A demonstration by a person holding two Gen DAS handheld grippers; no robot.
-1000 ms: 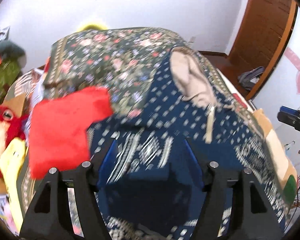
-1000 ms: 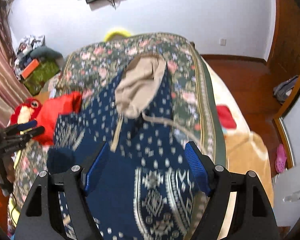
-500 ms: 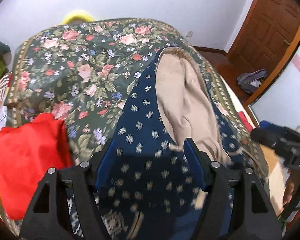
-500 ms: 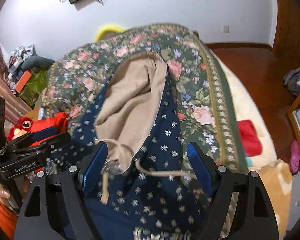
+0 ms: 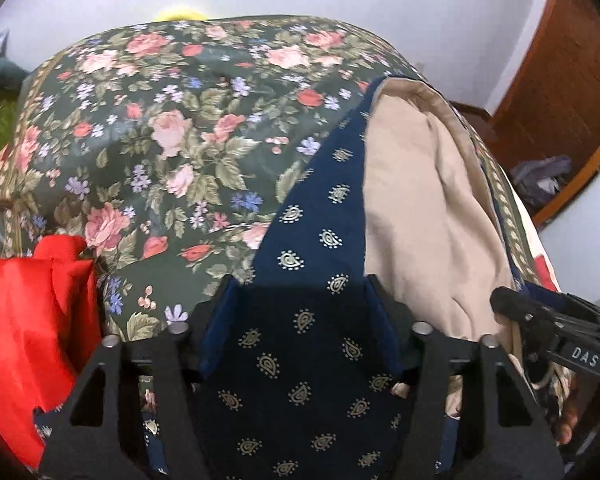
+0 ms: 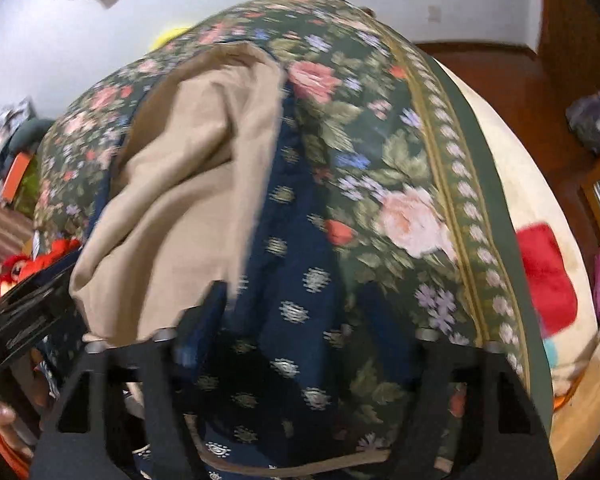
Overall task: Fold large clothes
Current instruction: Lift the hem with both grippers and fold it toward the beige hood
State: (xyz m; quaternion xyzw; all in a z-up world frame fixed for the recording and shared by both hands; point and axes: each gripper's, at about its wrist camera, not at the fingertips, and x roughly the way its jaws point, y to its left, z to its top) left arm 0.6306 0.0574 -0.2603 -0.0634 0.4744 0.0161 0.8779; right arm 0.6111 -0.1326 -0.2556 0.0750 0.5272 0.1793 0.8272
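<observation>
A navy patterned hooded garment lies spread on the floral bedspread, its beige-lined hood facing up. My left gripper is low over the navy cloth beside the hood; its jaws are closing with the fabric between them, pads still apart. In the right wrist view, which is blurred, my right gripper sits over the navy edge on the other side of the hood. Its jaws are closing too, with cloth between them. Each gripper shows in the other's view: right gripper, left gripper.
A red cloth lies on the bed left of my left gripper, with a red plush toy nearby. A beige drawstring runs under my right gripper. A cream blanket with a red patch hangs at the bed's right side. Wooden door at far right.
Both grippers have moved forward and down along the garment, so the hood now fills the views. Both pairs of jaws have narrowed around the navy cloth.
</observation>
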